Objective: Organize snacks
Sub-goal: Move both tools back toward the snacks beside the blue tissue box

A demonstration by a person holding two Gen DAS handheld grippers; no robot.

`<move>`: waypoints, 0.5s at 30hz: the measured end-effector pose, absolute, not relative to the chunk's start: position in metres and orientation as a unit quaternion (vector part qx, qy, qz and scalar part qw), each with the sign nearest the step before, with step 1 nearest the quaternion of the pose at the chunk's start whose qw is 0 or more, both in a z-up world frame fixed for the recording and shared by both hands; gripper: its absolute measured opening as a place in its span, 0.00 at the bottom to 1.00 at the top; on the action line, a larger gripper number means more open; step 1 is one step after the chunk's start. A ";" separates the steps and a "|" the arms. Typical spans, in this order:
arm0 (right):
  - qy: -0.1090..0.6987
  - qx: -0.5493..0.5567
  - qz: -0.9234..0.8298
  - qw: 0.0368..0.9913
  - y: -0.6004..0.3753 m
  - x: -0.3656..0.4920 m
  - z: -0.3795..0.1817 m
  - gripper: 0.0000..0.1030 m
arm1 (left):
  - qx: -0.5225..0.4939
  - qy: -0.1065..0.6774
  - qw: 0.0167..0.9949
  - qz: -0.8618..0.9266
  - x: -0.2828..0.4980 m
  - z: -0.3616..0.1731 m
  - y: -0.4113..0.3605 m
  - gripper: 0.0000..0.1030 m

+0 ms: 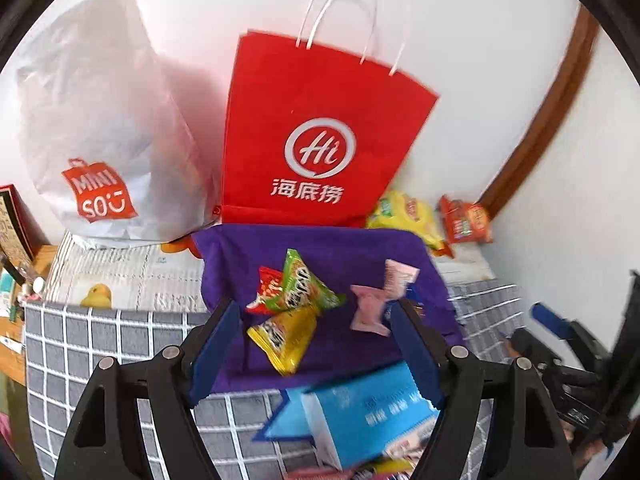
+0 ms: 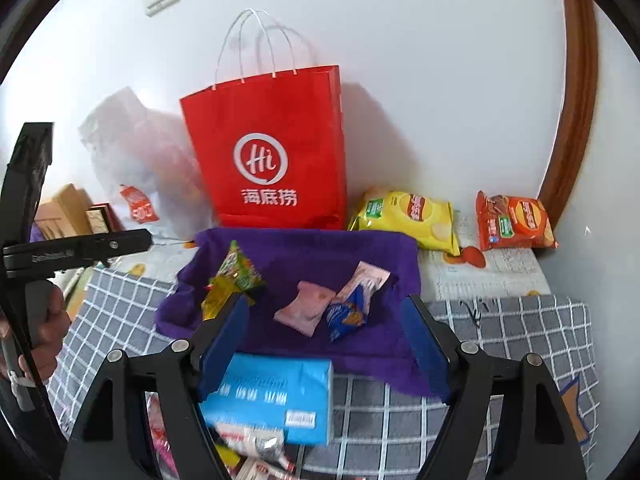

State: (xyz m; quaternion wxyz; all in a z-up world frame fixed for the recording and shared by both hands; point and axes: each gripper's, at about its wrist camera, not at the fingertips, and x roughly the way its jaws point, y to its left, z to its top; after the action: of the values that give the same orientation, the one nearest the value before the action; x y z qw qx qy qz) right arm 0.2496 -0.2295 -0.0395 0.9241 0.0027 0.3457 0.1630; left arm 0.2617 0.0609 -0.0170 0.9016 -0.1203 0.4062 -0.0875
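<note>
Five small snack packets (image 1: pixel 288 308) already lie on the purple cloth (image 1: pixel 320 364) in the left wrist view, towards its far edge, while the blue box (image 1: pixel 360 412) sits at its near edge; more remains, I judge. The left gripper (image 1: pixel 316 344) hangs above the cloth, tilted down, claw apart and empty. From the right wrist view, pink and blue packets (image 2: pixel 320 308) rest mid-cloth, and two chip bags (image 2: pixel 408 216) wait unsorted at the bed's far right corner beside the red paper bag (image 2: pixel 272 152). The right gripper (image 2: pixel 324 344) points down over the blue box, claw spread, holding nothing.
</note>
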 end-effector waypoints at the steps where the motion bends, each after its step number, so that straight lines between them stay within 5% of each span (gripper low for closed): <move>1: 0.344 0.006 0.166 0.924 -0.232 0.243 -0.041 0.76 | -0.120 0.398 0.906 -0.084 0.254 -0.015 0.062 0.74; 12: 0.392 0.042 0.192 0.899 -0.255 0.191 -0.091 0.75 | -0.107 0.385 0.915 -0.059 0.185 -0.030 0.073 0.74; 15: 0.406 0.024 0.189 0.894 -0.253 0.178 -0.112 0.61 | -0.105 0.388 0.914 -0.061 0.170 -0.041 0.072 0.74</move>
State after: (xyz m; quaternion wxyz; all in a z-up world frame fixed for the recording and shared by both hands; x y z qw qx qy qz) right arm 0.1781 -0.2531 -0.1125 0.8938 0.0241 0.4060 0.1889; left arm 0.1704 0.0720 -0.0405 0.9136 -0.1052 0.3879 -0.0608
